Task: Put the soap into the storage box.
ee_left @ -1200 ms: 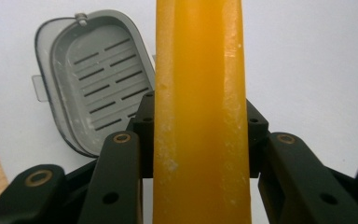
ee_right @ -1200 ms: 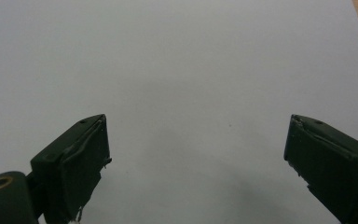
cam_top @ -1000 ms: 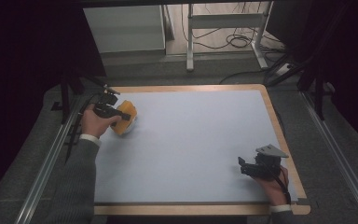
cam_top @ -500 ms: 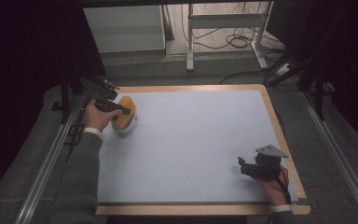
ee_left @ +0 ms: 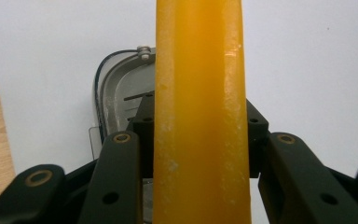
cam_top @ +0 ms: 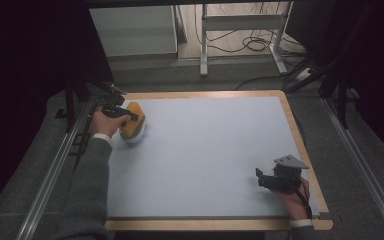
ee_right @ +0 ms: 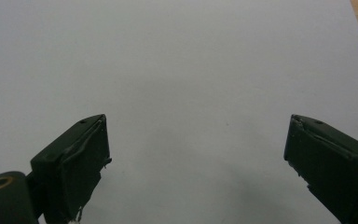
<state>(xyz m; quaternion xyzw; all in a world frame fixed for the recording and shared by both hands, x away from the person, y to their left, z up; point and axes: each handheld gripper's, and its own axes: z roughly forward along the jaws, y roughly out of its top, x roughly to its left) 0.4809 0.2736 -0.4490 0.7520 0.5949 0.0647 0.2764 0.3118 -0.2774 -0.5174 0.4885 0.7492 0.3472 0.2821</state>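
Left gripper [cam_top: 130,116] has its jaws pinched on a yellow block [ee_left: 200,112], a slab held edge-on at the far-left corner of the surface [cam_top: 205,150]. In the high view the block [cam_top: 131,120] sits over a clear lid [cam_top: 135,136]. The left gripper view shows that lid [ee_left: 116,93] as a rounded see-through piece with a metal rivet, lying flat on the surface right behind the block.

Right gripper [cam_top: 275,181] rests near the front-right edge with its jaws spread and nothing between them (just bare surface [ee_right: 177,70] ahead).

Risks, as a judgement:
- The grip sits low on a smooth, slightly scuffed slab. If the pinch is off-centre, the block can pivot or slide out on the way down.
- Block and lid are touching or nearly so; which one cannot be told. A descent with any tilt may catch the lid rim and skate it across the surface.
- All this happens close to the wooden border, so a nudged lid could go off the left edge.
- The right gripper is well apart and too far away to steady anything.

Writing: none readable. No brand or label is visible on block, lid or grippers.
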